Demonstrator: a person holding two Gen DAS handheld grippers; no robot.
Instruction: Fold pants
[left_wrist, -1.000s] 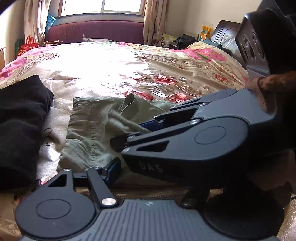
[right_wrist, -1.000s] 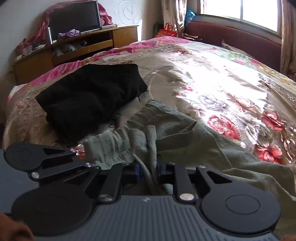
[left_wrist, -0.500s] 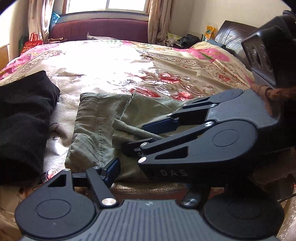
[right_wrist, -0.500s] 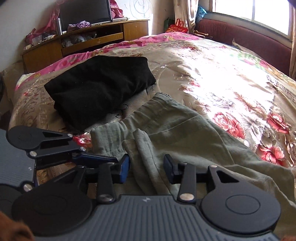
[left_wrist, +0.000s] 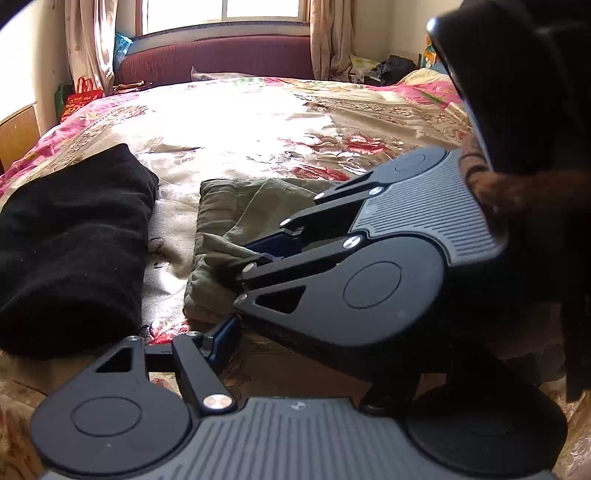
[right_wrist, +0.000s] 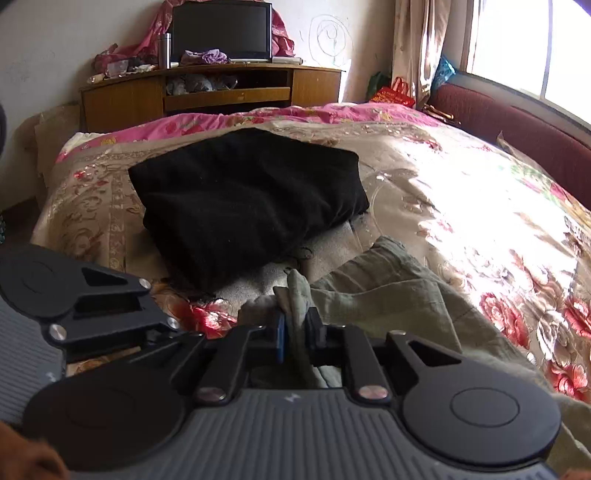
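While sunlight is falling across the floral bedspread (right_wrist: 461, 192), the right tool (right_wrist: 297, 328) is closing its jaws on a bunched fold of the olive-green pants (right_wrist: 388, 295), and the cloth is standing up between the two narrow-set pads. The pants are lying spread on the bed, running from the tool toward four o'clock in the right wrist view, with their near edge at the bed's front. A folded black garment (right_wrist: 251, 199) is resting just beside them, toward eleven o'clock of the pinched fold.

In the left wrist view the pants (left_wrist: 236, 206) are sitting at centre, the black garment (left_wrist: 70, 251) at nine o'clock. The right tool (left_wrist: 255, 258) is reaching in from three o'clock and gripping the cloth's raised edge. The left tool (left_wrist: 314, 354) is holding its jaws wide; only its left finger (left_wrist: 221, 339) is showing, the other being hidden behind the right tool, and nothing is seen between them. That finger's blue pad is hovering near the pants' front corner, at the bed's edge.
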